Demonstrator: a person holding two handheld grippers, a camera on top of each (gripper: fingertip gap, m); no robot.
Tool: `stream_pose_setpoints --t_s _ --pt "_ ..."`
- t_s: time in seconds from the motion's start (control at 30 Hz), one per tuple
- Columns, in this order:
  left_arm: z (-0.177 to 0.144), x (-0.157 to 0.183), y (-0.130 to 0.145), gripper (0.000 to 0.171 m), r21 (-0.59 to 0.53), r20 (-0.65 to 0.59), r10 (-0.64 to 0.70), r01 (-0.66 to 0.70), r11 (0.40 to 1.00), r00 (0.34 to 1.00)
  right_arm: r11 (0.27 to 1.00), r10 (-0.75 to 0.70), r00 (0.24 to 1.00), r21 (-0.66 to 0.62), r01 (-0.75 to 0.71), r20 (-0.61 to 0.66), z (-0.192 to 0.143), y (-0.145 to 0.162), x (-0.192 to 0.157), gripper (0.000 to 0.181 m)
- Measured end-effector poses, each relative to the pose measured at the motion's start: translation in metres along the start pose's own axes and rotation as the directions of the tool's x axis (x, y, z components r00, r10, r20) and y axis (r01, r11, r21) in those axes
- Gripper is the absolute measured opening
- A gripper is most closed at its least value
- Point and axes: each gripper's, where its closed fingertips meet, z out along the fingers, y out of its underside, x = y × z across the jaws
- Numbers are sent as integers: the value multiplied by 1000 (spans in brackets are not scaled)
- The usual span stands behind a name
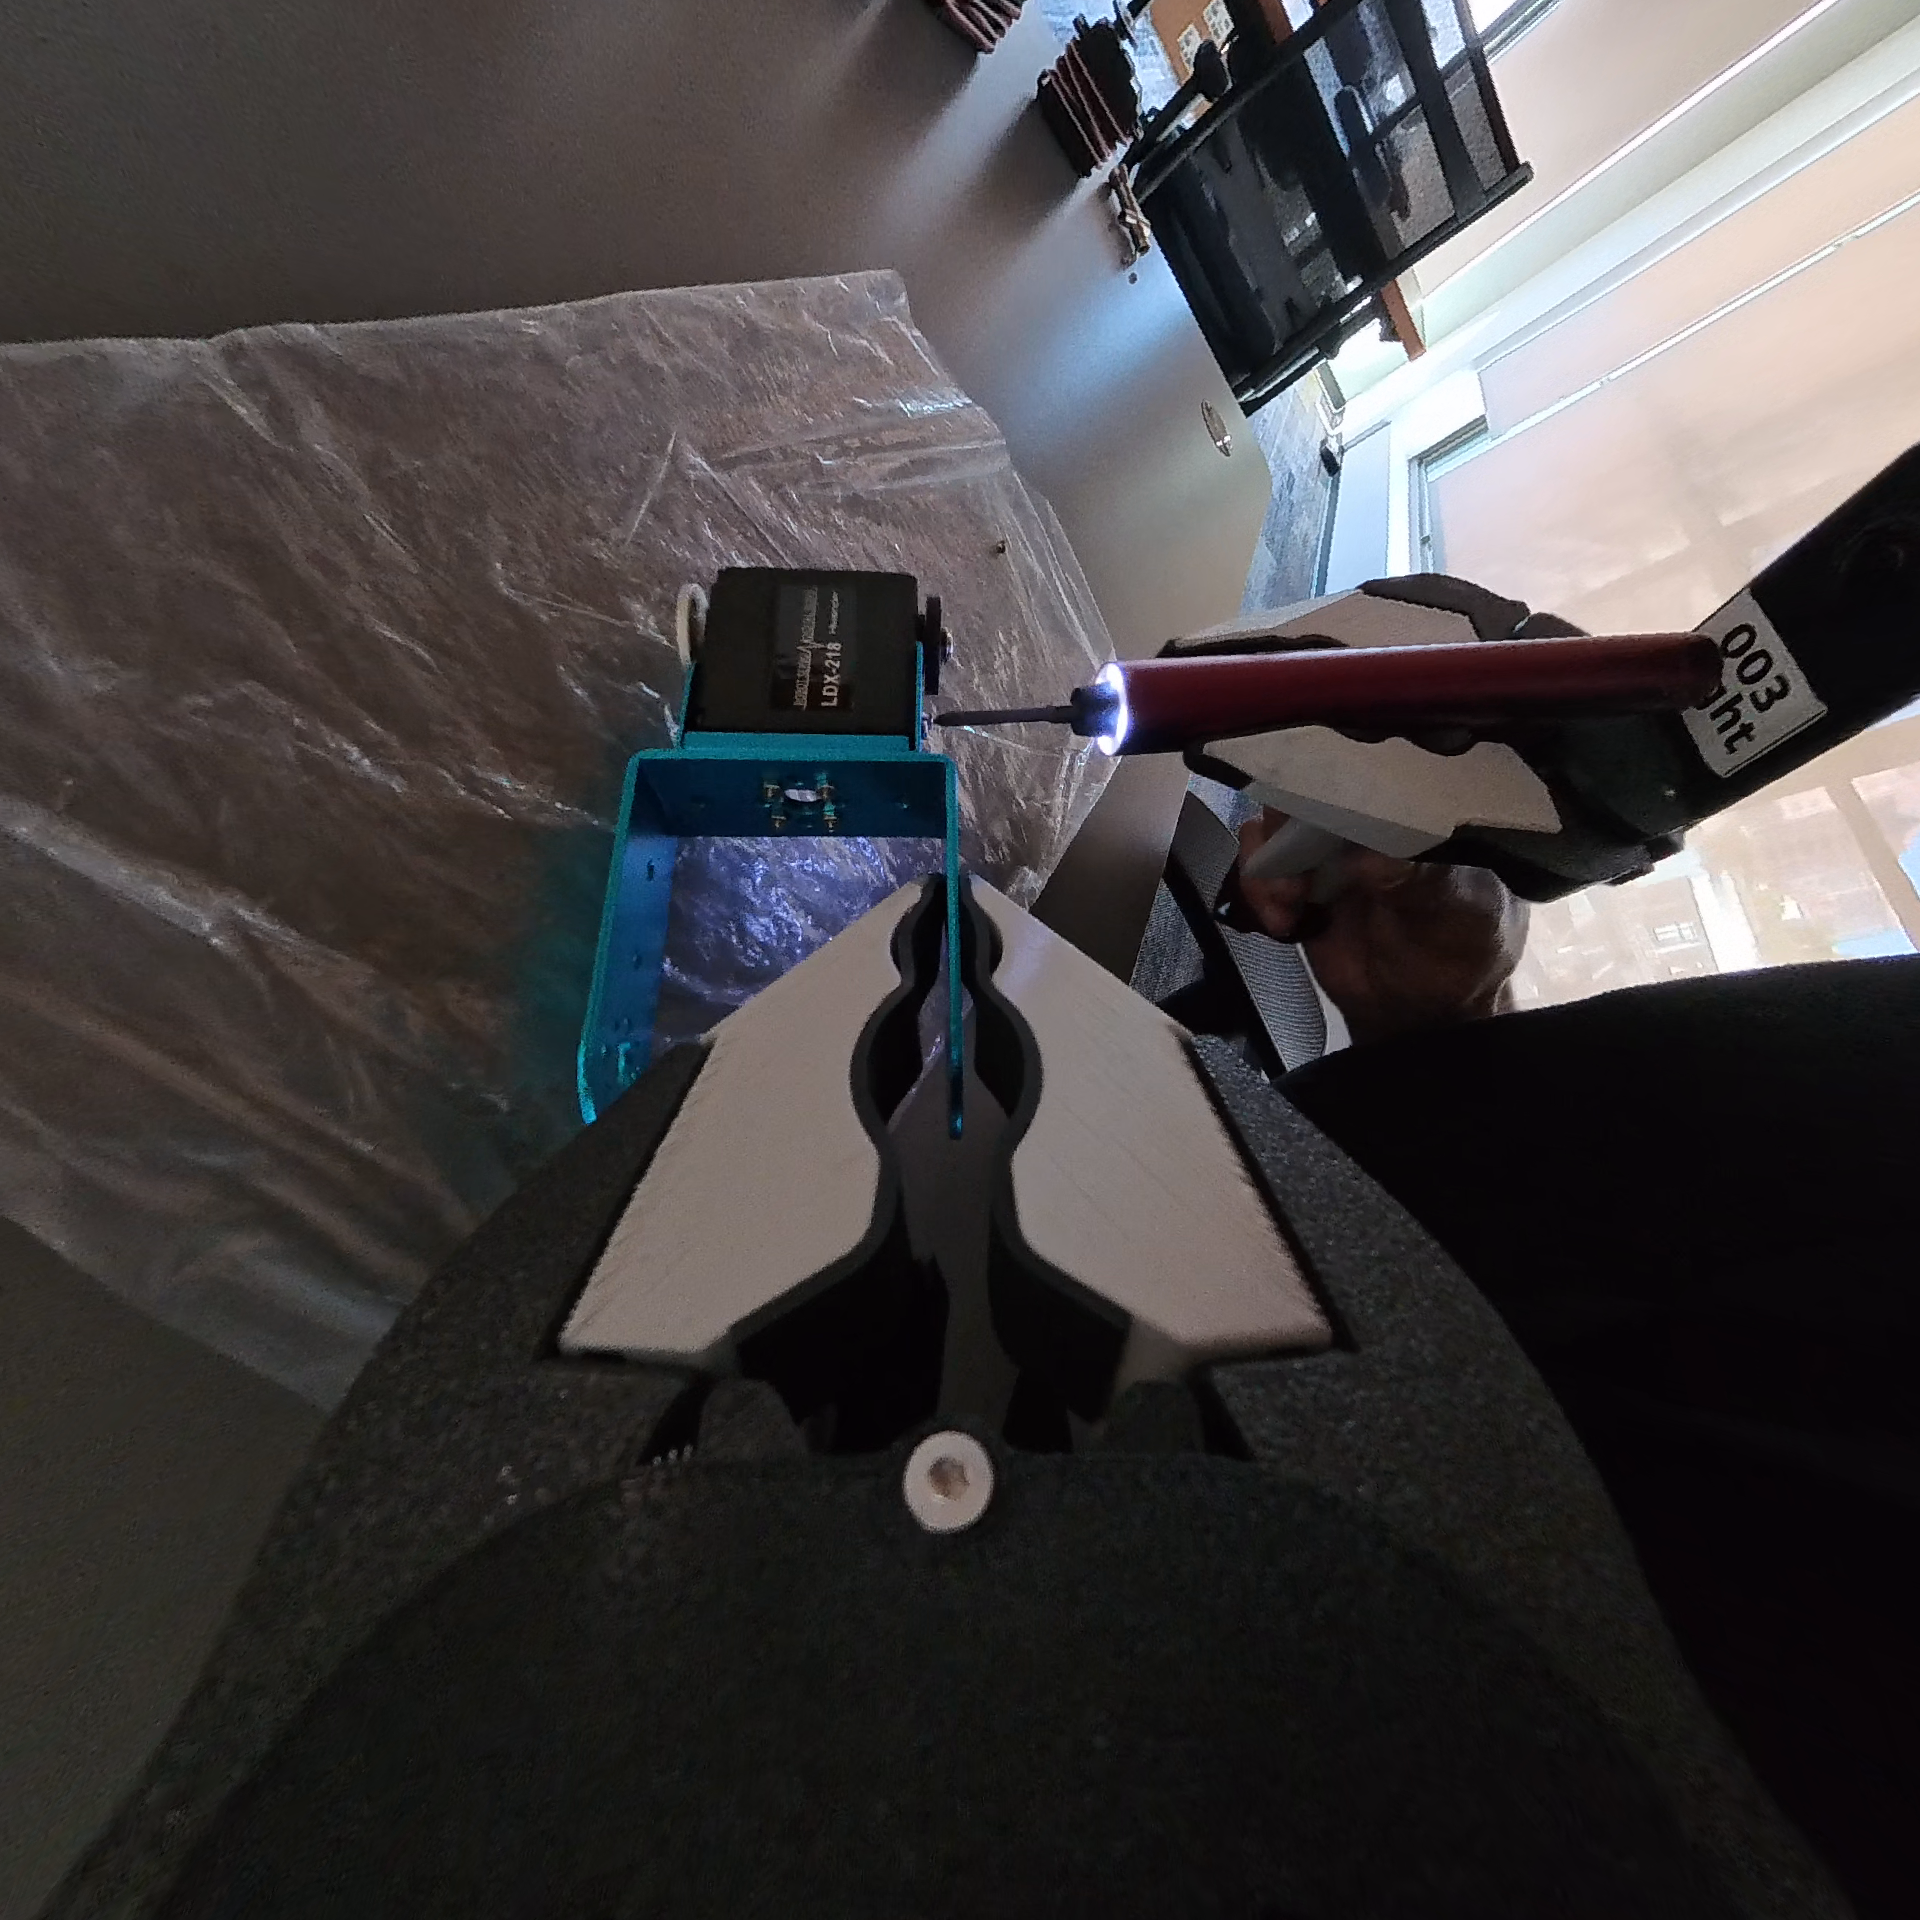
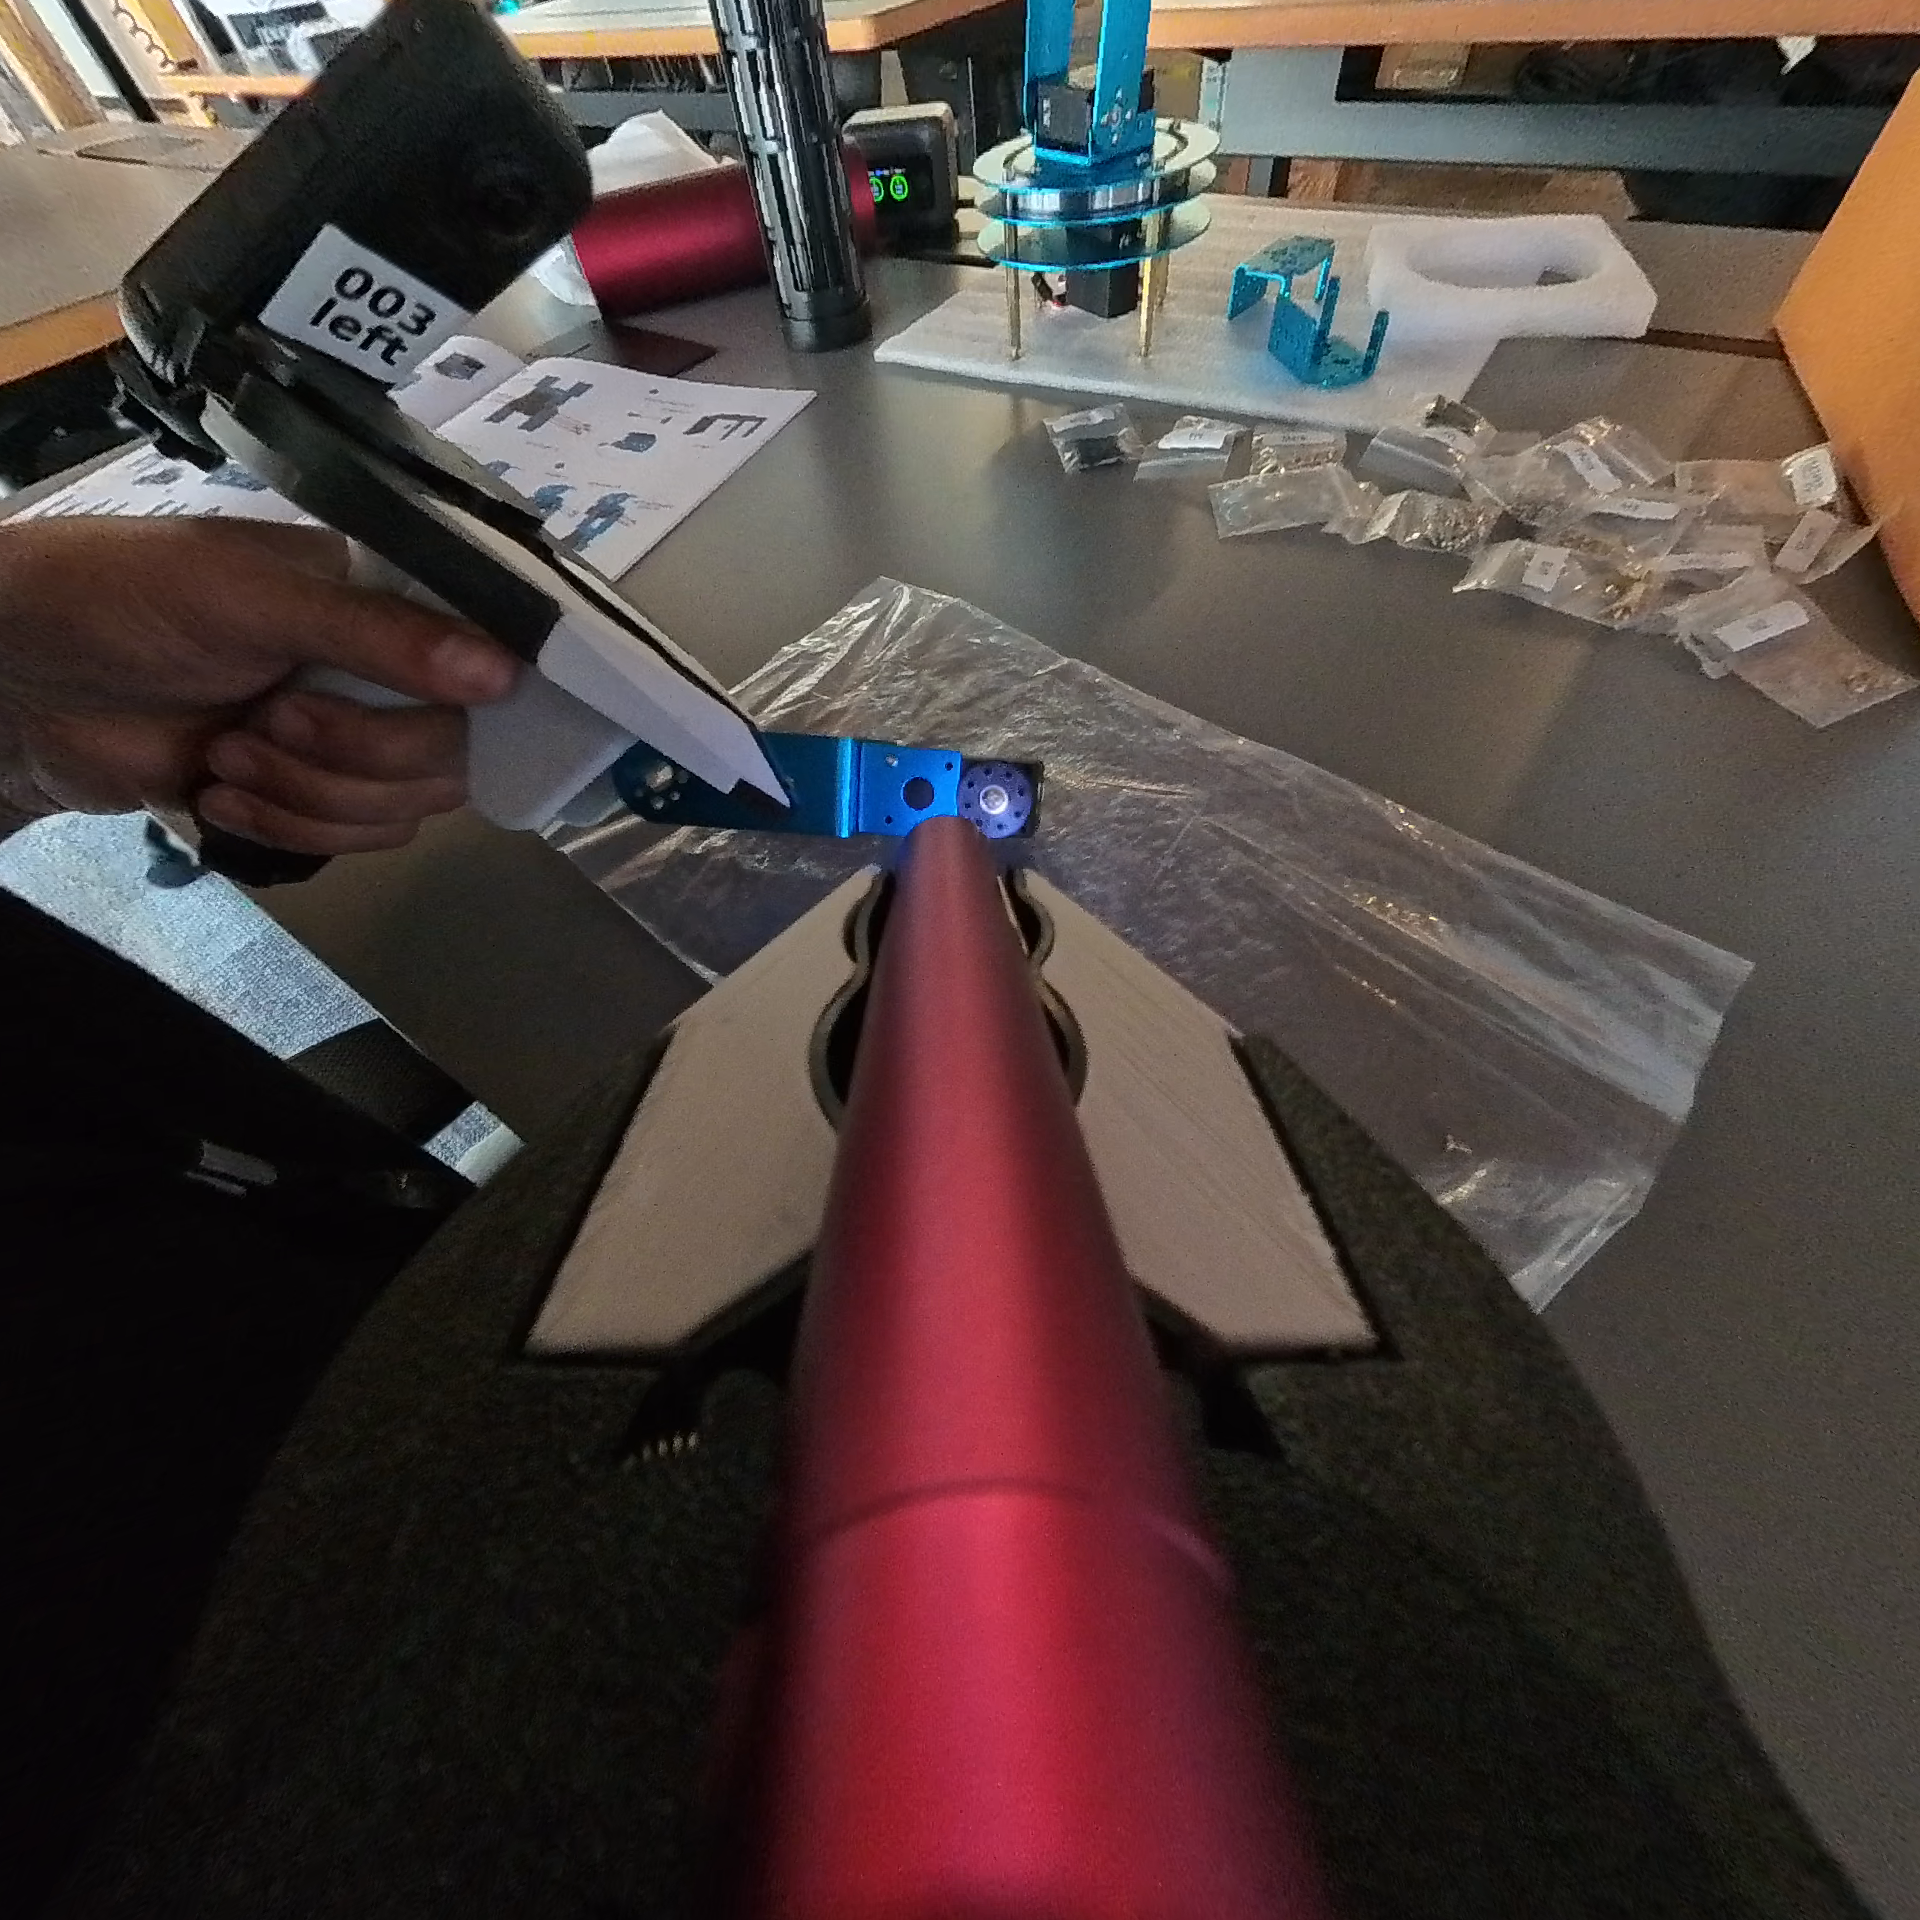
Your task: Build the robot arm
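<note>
My left gripper [image 1: 948, 904] is shut on the side wall of a blue metal U-bracket [image 1: 665, 894] that carries a black servo [image 1: 805, 665]. It holds them above a clear plastic bag [image 1: 364, 623]. My right gripper [image 2: 940, 883] is shut on a red electric screwdriver [image 2: 966, 1299] with its lamp lit. The screwdriver [image 1: 1403, 681] shows in the left wrist view, its bit [image 1: 997, 715] at the side of the servo. In the right wrist view the tool points at the round servo horn [image 2: 995, 800] on the bracket [image 2: 831, 795]. The left gripper [image 2: 769, 784] shows there too.
A grey table [image 2: 1299, 582] holds an open instruction booklet [image 2: 623, 436], several small bags of hardware [image 2: 1558, 520], a loose blue bracket [image 2: 1304, 312], a partly built blue arm base [image 2: 1091, 177] on white foam, a black cylinder [image 2: 800, 177] and a wooden box [image 2: 1860, 312] at right. There is about 7 centimeters between the tips of the two grippers.
</note>
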Motion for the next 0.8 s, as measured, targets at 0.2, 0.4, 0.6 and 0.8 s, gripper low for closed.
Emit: stream_pose_setpoints --t_s 0.2,0.4,0.6,0.8 --pt "1 0 0 1 -1 7 6 -6 1000 1000 999 -44 999 -33 44 -8 2 0 -2 21" --pt "2 0 2 1 -9 11 24 -24 1000 1000 999 -33 999 -6 33 -14 4 1 -2 20" --pt "7 1 4 3 -33 33 58 -56 998 998 998 -60 997 -1 60 -41 4 4 -1 20" --pt "4 2 1 2 -35 -1 41 -41 999 999 999 30 999 44 -31 15 1 4 3 22"
